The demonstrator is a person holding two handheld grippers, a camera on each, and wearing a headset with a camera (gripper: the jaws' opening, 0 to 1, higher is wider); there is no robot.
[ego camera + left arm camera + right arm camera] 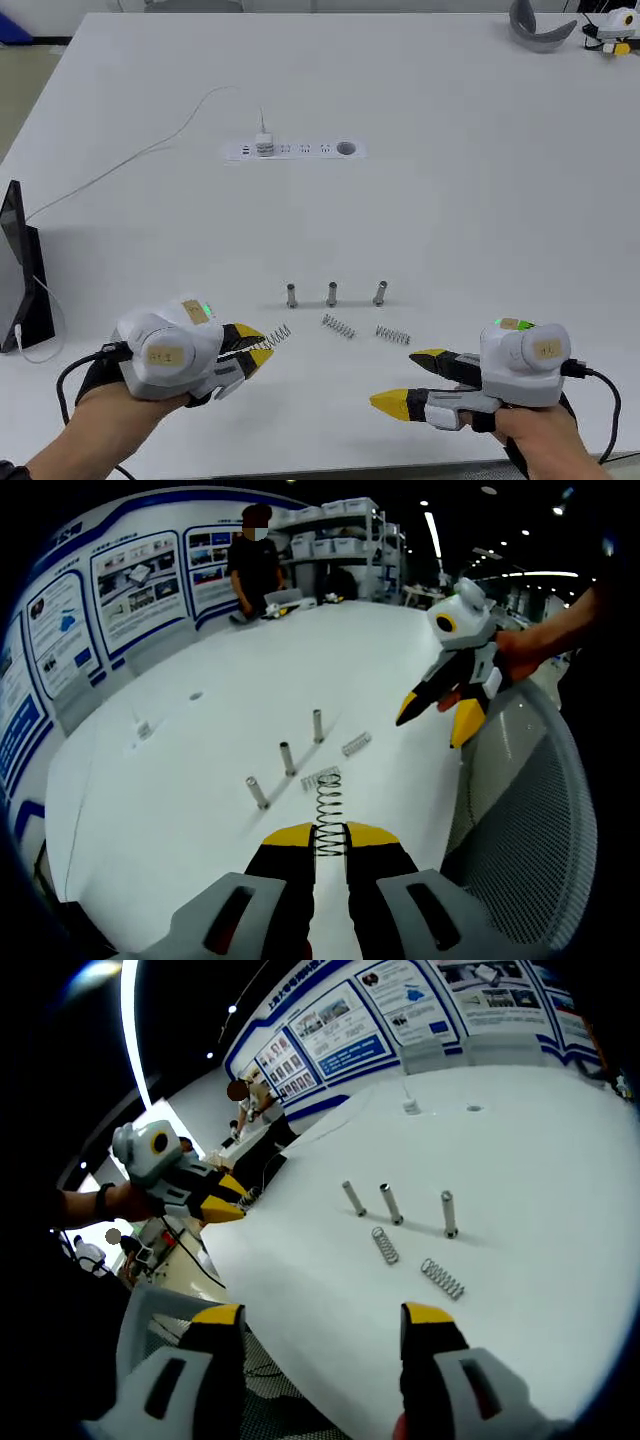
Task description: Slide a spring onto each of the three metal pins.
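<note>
Three short metal pins stand upright in a row on the white table: left pin (291, 295), middle pin (332, 294), right pin (380, 292). Two loose springs (338, 325) (393, 335) lie just in front of them. My left gripper (258, 346) is shut on a third spring (277, 336), which sticks out from between its yellow tips (328, 802) toward the pins (287, 759). My right gripper (410, 380) hovers open at the front right, nothing between its fingertips (318, 1312); the loose springs (442, 1278) lie ahead of it.
A white power strip (295, 150) with a plugged cable lies mid-table beyond the pins. A dark screen (22, 270) stands at the left edge. Grey and white items (545, 30) sit at the far right corner. A person (257, 565) stands beyond the table.
</note>
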